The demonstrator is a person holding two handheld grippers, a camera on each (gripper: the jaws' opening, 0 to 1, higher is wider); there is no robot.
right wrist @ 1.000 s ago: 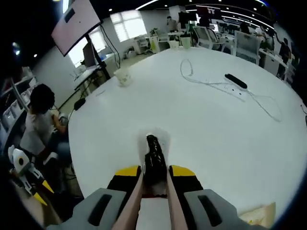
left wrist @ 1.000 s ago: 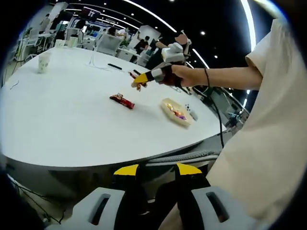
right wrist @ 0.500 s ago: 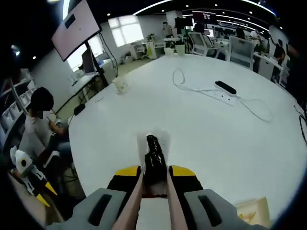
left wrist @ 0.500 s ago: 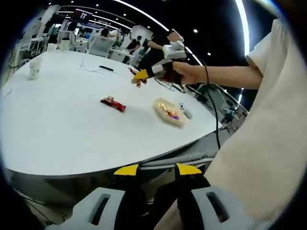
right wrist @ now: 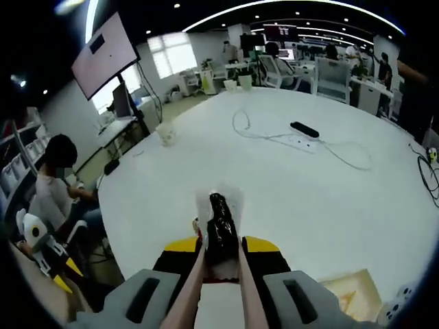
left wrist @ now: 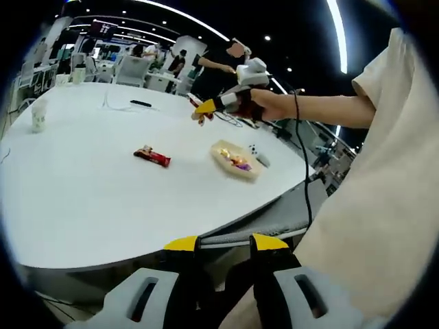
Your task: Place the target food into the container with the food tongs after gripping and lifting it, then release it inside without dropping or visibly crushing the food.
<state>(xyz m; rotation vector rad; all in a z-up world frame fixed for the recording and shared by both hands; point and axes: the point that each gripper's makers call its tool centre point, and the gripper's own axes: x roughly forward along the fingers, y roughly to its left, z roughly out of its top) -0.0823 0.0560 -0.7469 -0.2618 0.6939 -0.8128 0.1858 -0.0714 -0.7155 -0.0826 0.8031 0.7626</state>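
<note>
My right gripper (left wrist: 206, 108) hangs in the air over the far side of the white table (left wrist: 82, 192), shut on food tongs (left wrist: 198, 116) whose tips point down. In the right gripper view the tongs (right wrist: 218, 218) run forward between my right gripper's (right wrist: 221, 243) jaws. A red wrapped snack bar (left wrist: 152, 156) lies on the table, left of a pale yellow container (left wrist: 221, 152) with colourful sweets in it. The bar (right wrist: 196, 223) peeks out just left of the tongs, and the container (right wrist: 346, 291) lies at lower right. My left gripper (left wrist: 225, 243) stands open, off the table's near edge.
A paper cup (left wrist: 38, 116) stands at the far left of the table. A black power strip (right wrist: 304, 129) with a white cable lies at the back. A small white object (left wrist: 255, 152) sits beside the container. A person (right wrist: 55, 181) sits past the table's left edge.
The right gripper with the tongs has drawn back over the table: the container and the snack bar have come into its view. The left view has swung a little; its jaws are unchanged.
</note>
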